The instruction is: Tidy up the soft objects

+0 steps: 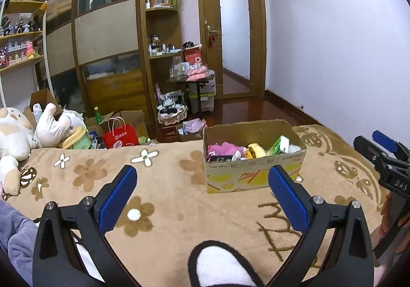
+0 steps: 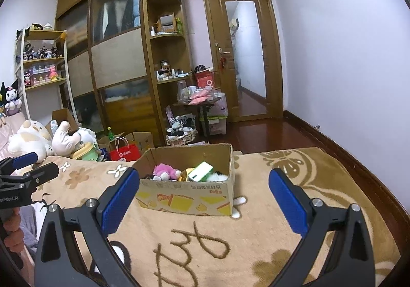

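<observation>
A cardboard box (image 1: 253,174) (image 2: 187,197) stands on the tan flowered blanket (image 1: 166,197) (image 2: 256,235). Inside lie a pink plush (image 1: 225,148) (image 2: 165,171), a yellow soft toy (image 1: 256,150), a green-and-white pack (image 1: 280,144) (image 2: 201,171) and something white and fluffy (image 2: 217,177). My left gripper (image 1: 202,197) is open and holds nothing, hovering just short of the box. My right gripper (image 2: 203,200) is also open and holds nothing, facing the box from the near right. In the other hand's view each gripper (image 1: 379,156) (image 2: 25,166) shows at the edge.
Big cream plush toys (image 1: 15,138) (image 2: 33,138) pile at the blanket's left end. Past the bed's far edge stand a red paper bag (image 1: 120,137) (image 2: 125,152), open cartons, a basket (image 1: 171,114) and a small cluttered table (image 1: 191,77). A wardrobe and a door stand at the back.
</observation>
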`<action>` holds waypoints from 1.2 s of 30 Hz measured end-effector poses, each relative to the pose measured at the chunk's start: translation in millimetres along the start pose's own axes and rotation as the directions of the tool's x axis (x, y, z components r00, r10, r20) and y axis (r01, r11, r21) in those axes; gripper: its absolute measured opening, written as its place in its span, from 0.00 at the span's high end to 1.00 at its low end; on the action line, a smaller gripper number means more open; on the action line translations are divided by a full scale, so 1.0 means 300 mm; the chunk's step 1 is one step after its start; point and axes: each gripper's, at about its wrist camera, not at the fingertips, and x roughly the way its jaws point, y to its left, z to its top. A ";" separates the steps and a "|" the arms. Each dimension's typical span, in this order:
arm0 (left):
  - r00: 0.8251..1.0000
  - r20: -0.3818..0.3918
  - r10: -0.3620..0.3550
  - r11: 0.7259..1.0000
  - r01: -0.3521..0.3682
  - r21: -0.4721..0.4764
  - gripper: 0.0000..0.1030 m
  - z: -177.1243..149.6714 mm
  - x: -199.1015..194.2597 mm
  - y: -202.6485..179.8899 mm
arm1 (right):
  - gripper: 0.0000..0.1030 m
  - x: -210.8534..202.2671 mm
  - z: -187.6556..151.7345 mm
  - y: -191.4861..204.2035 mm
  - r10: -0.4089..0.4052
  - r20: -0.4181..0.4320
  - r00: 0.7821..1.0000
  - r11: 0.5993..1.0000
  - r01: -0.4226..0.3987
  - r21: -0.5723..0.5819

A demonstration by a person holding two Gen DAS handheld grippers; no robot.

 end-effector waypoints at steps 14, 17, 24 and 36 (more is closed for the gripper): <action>0.999 -0.037 0.003 1.000 -0.005 -0.029 0.02 -0.015 0.087 0.008 | 0.00 0.076 -0.043 -0.050 -0.030 -0.060 0.998 0.999 0.033 0.039; 0.999 -0.037 0.007 1.000 -0.008 -0.024 0.02 -0.017 0.095 0.003 | 0.00 0.082 -0.050 -0.055 -0.036 -0.071 0.997 0.998 0.039 0.047; 0.999 -0.041 0.013 1.000 -0.014 -0.019 0.02 -0.016 0.099 0.001 | 0.00 0.084 -0.054 -0.053 -0.041 -0.074 0.996 0.998 0.044 0.045; 0.999 -0.037 0.022 1.000 -0.022 -0.014 0.02 -0.016 0.101 0.003 | 0.00 0.083 -0.054 -0.055 -0.040 -0.077 0.996 0.998 0.043 0.045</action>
